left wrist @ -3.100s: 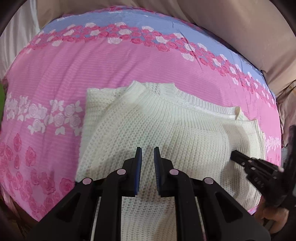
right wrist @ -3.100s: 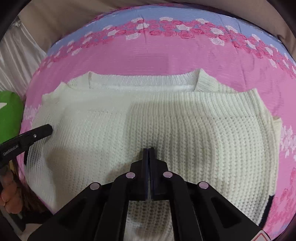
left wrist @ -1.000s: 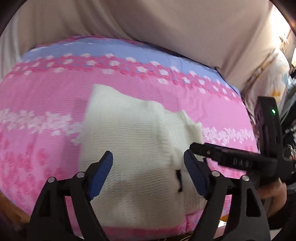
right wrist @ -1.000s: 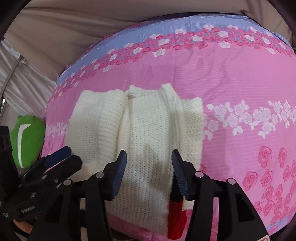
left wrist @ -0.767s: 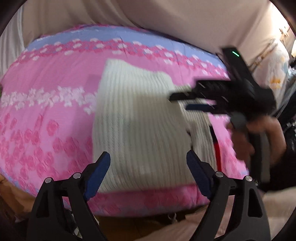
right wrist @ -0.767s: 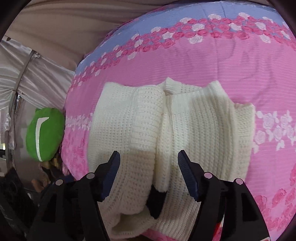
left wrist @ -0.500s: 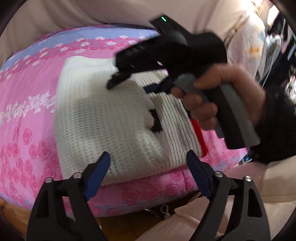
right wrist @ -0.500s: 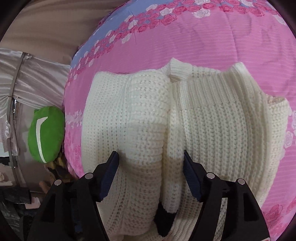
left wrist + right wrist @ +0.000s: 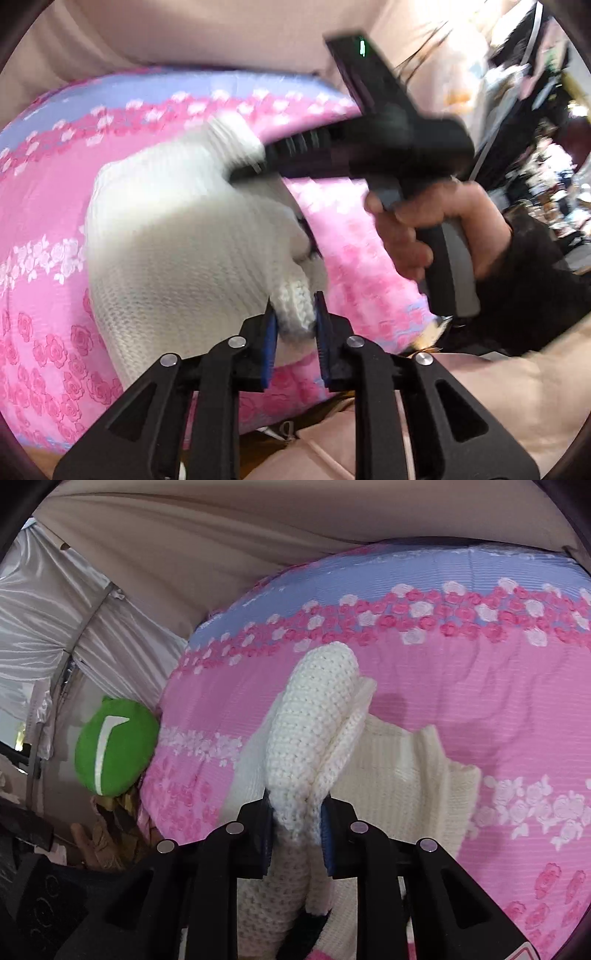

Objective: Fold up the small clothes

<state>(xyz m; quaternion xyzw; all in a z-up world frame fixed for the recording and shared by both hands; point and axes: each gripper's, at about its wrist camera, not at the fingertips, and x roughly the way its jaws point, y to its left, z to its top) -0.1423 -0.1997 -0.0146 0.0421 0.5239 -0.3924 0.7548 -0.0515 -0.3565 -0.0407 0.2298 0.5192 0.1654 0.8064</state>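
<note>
Left gripper (image 9: 294, 325) clamps a thick fold of the white knit sweater (image 9: 177, 258), its blue pads narrowly apart with wool bunched between them; right gripper (image 9: 297, 825) pinches another bunched fold, the knit rising ahead of its fingers above the pink floral bedspread (image 9: 480, 701).

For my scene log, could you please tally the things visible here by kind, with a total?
Cream knit sweater: 1
Pink floral bedspread: 1
Green plush toy: 1
Hand-held grippers: 2, the left hand-held gripper and the right hand-held gripper, each shut on a bunch of the sweater
Total: 5
</note>
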